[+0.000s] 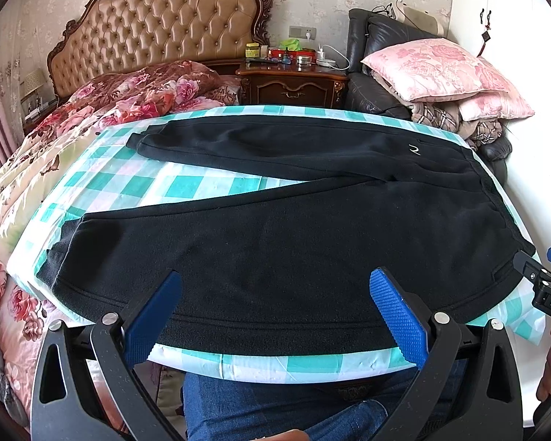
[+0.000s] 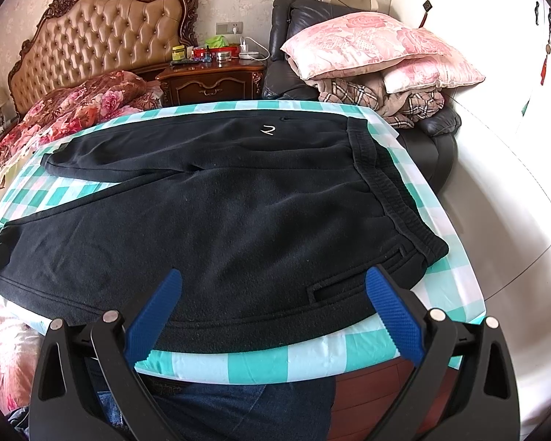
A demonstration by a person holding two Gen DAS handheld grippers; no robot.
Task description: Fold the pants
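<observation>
Pillows (image 2: 367, 44) beyond spread pants (image 2: 220, 220)

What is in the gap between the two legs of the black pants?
Only the bare teal-and-white checked cloth shows between the two legs of the black pants. The left wrist view shows it best; nothing else lies there.

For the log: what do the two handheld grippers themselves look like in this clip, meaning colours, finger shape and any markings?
Both match: the left gripper and right gripper have black angular frames with triangular cut-outs and silver round pins. Each finger carries a blue pad with fine dimpled texture and a serrated lower edge. White letters "DAS" show on the right gripper's body in the left wrist view. No cables visible.
</observation>
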